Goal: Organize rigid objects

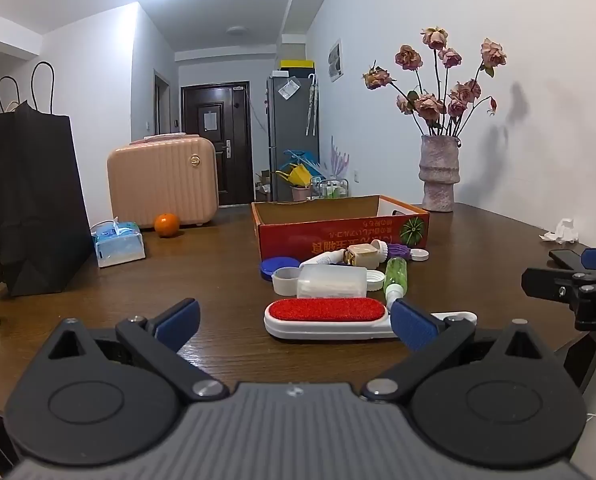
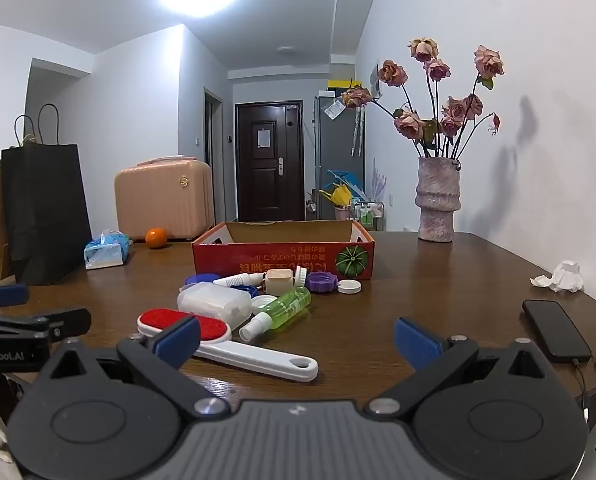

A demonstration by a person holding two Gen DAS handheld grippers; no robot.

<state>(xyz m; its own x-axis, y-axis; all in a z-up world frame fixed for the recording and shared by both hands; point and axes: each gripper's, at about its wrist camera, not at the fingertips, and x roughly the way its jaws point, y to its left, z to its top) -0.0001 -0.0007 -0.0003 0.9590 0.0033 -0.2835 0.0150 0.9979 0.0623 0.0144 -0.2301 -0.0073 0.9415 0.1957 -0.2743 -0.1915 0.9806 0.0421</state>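
Left wrist view. Red cardboard box (image 1: pixel 339 222) sits at 12 o'clock on the brown table (image 1: pixel 202 256), open top; its interior shows only bare cardboard walls from this angle, floor hidden. Vase (image 1: pixel 439 172) at 1 o'clock holds dried pink roses (image 1: pixel 437 76). Black paper bag (image 1: pixel 32 200) at 10 o'clock, contents not visible. Clutter in front of the box: lint brush (image 1: pixel 325 317) with red pad and white body nearest me, clear plastic case (image 1: pixel 331 281) behind it, green spray bottle (image 1: pixel 395 276) lying down, blue lid (image 1: pixel 278 267), purple cap (image 1: pixel 399 249). My left tongs (image 1: pixel 294 322) stand wide apart, holding nothing, just short of the brush.

Right wrist view. Same box (image 2: pixel 284 254) at 12 o'clock, nothing seen inside. Lint brush (image 2: pixel 258 354) at 10 o'clock, handle pointing right; green spray bottle (image 2: pixel 286 307) beside it, tilted flat. Black phone (image 2: pixel 555 330) at 2 o'clock, crumpled tissue (image 2: pixel 561 277) beyond. My right tongs (image 2: pixel 296 338) are spread apart, empty, above bare table.
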